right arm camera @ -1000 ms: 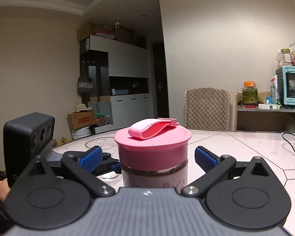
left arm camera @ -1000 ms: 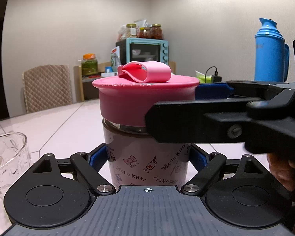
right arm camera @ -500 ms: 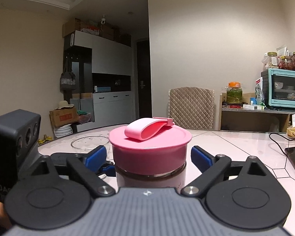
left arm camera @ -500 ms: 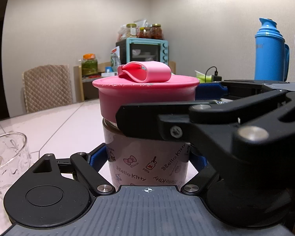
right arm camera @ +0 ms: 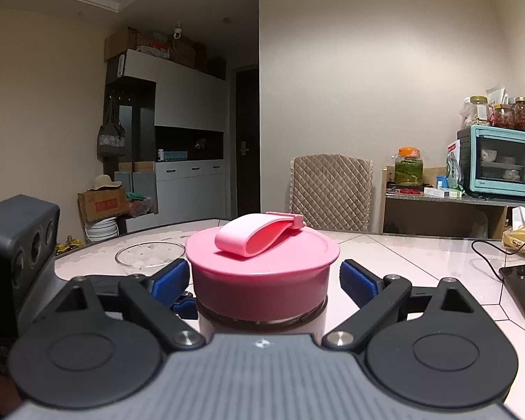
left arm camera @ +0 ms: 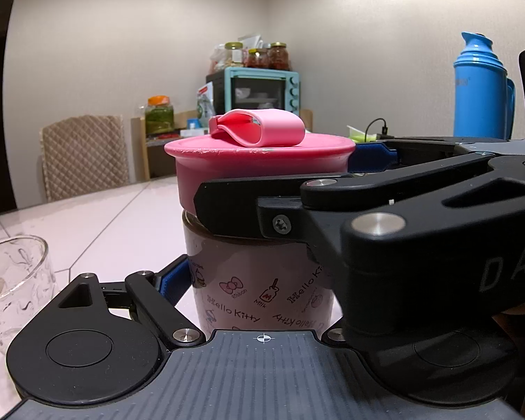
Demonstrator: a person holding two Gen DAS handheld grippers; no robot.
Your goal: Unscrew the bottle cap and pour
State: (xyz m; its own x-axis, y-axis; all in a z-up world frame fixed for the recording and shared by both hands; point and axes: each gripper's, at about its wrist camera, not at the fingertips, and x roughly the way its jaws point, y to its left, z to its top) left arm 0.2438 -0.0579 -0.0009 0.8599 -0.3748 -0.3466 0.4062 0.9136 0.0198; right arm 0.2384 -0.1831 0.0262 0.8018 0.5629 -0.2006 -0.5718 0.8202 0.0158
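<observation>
The left gripper (left arm camera: pixel 262 280) is clamped around the body of the bottle (left arm camera: pixel 262 280), its blue pad pressed to the bottle's lower left side; the pad on the other side is hidden behind the right gripper's dark frame. The bottle stands upright on the pale tiled table (left arm camera: pixel 98 224), printed with small cartoon motifs and lettering, and its pink cap (left arm camera: pixel 259 164) is still on, with a folded pink strap (left arm camera: pixel 259 131) lying across the top. The right gripper (right arm camera: pixel 262 280) sits level with the cap, its 2 blue pads (right arm camera: pixel 357 285) spread to either side with a visible gap between each pad and the cap, so it is open around it and not touching. A clear drinking glass (left arm camera: pixel 14 287) stands on the table just left of the left gripper. Farther off, a blue thermos (left arm camera: pixel 481 87) stands at the right, and a phone (right arm camera: pixel 523 288) with a cable lies on the table.
</observation>
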